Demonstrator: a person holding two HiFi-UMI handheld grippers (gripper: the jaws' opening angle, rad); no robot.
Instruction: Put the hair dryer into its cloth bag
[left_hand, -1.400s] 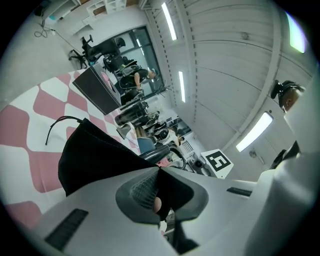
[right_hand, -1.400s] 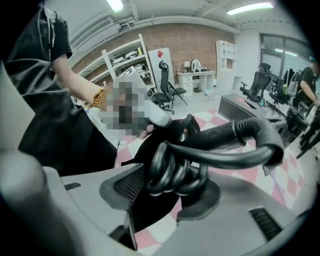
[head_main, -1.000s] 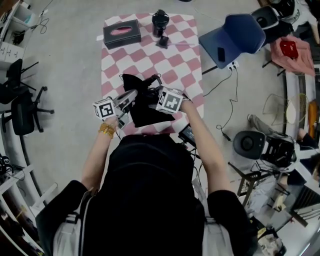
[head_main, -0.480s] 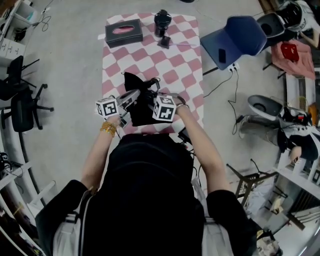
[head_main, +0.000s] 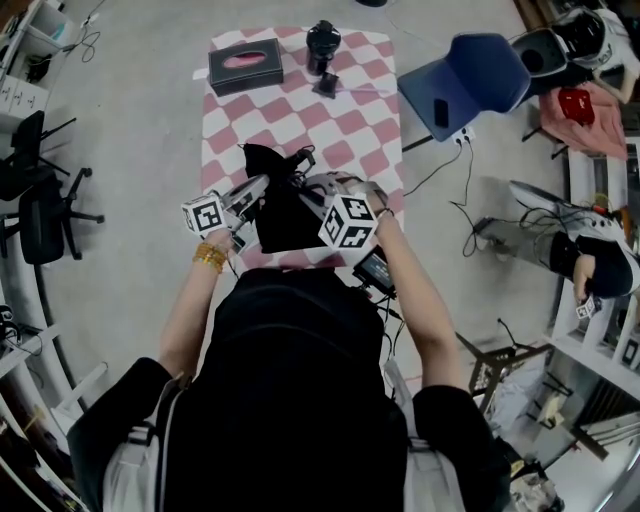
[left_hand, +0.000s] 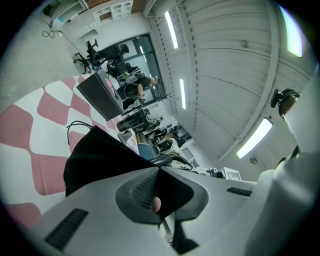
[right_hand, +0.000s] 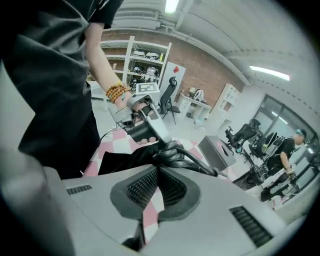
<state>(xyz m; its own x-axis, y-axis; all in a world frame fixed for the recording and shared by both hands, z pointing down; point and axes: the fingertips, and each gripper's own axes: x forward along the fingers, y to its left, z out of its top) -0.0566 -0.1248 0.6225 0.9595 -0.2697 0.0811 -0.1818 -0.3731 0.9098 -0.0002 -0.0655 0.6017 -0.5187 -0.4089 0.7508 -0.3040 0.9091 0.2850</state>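
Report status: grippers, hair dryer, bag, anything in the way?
Left gripper shut on cloth bag. Right gripper shut, nothing seen between jaws. Dryer cord coiled beside bag. Tissue box far off, clear.

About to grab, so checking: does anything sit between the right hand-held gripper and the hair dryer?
Only a coiled black cord, bunched on the cloth bag just ahead of the shut right hand-held gripper. I cannot make out the dryer's body itself.

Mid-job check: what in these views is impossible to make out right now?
- Hair dryer body: unseen in every view, presumably covered by the cloth bag.
- Right gripper: jaws together in its view; their tips hide whether they pinch the cord.
- Bag mouth: left gripper view, blocked by the left gripper shut on the cloth.
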